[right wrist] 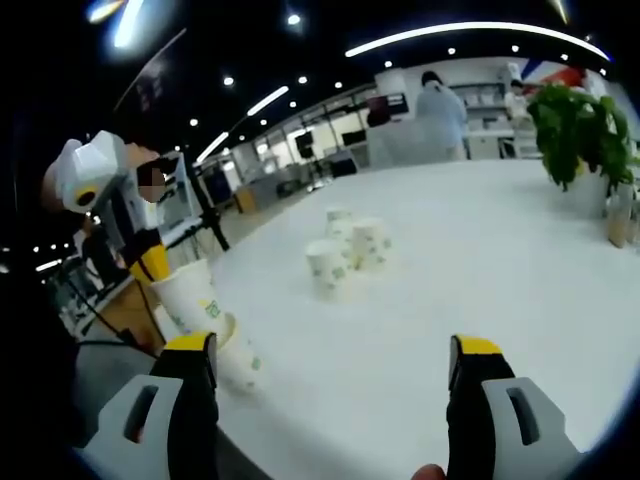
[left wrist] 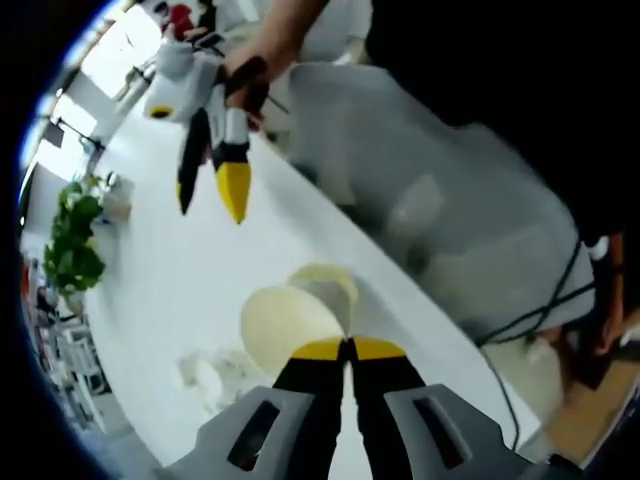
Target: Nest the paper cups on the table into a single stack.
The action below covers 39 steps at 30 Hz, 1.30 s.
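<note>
Yellow-tipped jaws of the left gripper (left wrist: 348, 350) are pinching a light paper cup (left wrist: 290, 325) by its thin rim. Squeezing harder is likely crushing it. Right gripper (right wrist: 335, 352) is hanging wide open over the table (right wrist: 500, 280), facing more cups (right wrist: 345, 255).

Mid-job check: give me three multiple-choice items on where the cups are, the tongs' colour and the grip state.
1. The loose cups stand: A mid-table; B against the plant; C on a chair.
2. The right tongs' tips are: A red; B yellow; C blue.
3. The left tongs are: A open; B shut empty; C shut on a cup.

A: the cups cluster on the table, apart from the plant.
B: the right tongs end in yellow.
C: the left tongs pinch the cup at its rim.
</note>
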Each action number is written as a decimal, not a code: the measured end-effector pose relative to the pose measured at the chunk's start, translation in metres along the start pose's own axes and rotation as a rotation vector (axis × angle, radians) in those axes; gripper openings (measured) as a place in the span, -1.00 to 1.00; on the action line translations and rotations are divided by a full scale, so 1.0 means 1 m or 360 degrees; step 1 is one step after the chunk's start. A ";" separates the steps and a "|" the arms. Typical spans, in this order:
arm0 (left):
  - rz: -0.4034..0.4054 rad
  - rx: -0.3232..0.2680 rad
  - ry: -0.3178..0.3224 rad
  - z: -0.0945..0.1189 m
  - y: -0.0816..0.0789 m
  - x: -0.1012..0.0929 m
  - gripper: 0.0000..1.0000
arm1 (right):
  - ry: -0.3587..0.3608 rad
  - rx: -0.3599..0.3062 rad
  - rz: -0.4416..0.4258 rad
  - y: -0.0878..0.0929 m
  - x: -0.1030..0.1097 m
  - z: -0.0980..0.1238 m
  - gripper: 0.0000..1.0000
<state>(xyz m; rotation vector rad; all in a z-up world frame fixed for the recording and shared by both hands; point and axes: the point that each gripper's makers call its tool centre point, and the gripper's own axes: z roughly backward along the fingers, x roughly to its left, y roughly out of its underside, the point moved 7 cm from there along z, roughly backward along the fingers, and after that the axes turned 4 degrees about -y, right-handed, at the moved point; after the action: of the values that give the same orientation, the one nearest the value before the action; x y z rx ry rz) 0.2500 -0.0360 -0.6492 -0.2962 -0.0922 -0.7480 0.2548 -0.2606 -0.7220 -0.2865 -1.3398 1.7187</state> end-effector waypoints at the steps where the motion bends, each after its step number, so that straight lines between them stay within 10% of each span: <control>1: 0.0003 0.0000 0.0003 -0.001 0.000 0.000 -0.99 | 0.0000 0.0004 -0.0003 0.000 0.000 0.000 0.89; 39: -0.0116 -0.0022 -0.0025 -0.027 0.007 0.003 -0.94 | 0.0007 -0.0016 -0.0036 0.002 -0.003 0.003 0.89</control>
<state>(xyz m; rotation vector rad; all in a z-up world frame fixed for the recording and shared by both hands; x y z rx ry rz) 0.2561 -0.0412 -0.6757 -0.3132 -0.1132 -0.8190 0.2541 -0.2648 -0.7239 -0.2795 -1.3444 1.6918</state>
